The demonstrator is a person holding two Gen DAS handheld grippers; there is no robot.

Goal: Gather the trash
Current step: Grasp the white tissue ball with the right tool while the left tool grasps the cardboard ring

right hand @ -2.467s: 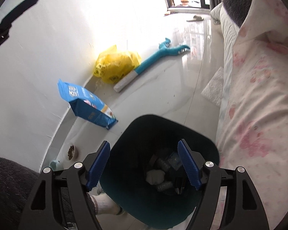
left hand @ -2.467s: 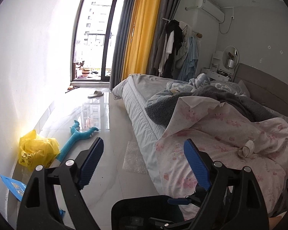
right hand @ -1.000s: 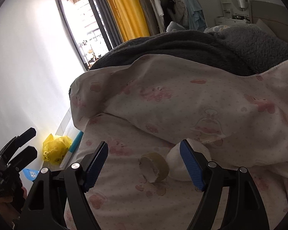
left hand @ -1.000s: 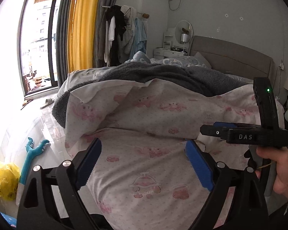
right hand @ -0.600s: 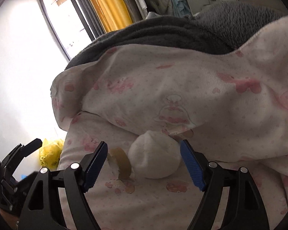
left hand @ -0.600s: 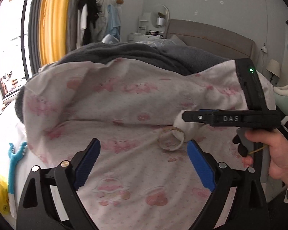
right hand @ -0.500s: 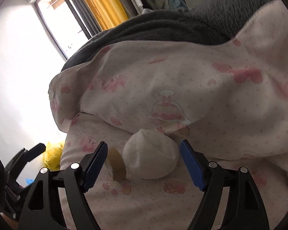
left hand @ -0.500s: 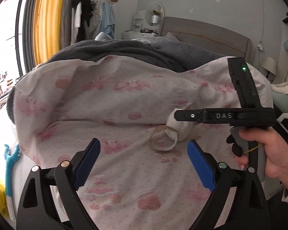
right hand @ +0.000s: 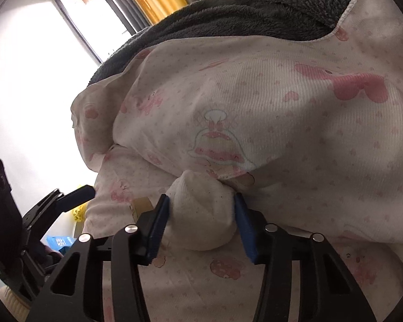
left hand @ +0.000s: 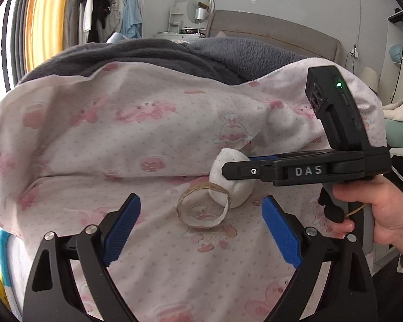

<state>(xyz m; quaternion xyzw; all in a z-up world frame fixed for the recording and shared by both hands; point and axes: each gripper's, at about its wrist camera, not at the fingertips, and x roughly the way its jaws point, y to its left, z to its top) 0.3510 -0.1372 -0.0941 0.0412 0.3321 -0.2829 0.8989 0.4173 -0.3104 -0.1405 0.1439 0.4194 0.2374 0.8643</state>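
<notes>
A white crumpled wad [right hand: 201, 212] lies on the pink-patterned bed sheet [right hand: 282, 123]. My right gripper [right hand: 201, 222] has closed on the wad, a blue pad pressing each side. In the left wrist view the wad [left hand: 235, 185] sits partly behind the right gripper [left hand: 244, 165], which reaches in from the right. An empty cardboard tape ring [left hand: 202, 209] lies on the sheet just left of the wad; its edge shows in the right wrist view [right hand: 141, 205]. My left gripper [left hand: 201, 228] is open and empty, just in front of the ring.
A grey fleece blanket [left hand: 153, 53] lies behind the sheet. The headboard [left hand: 276, 35], a fan and hanging clothes [left hand: 104, 8] stand at the back. A yellow bag [right hand: 79, 213] and a blue packet [right hand: 60, 241] lie on the floor at the left.
My right gripper moved forward over the white wad and closed its jaws on it. My left gripper moved closer to the tape ring and stayed open.
</notes>
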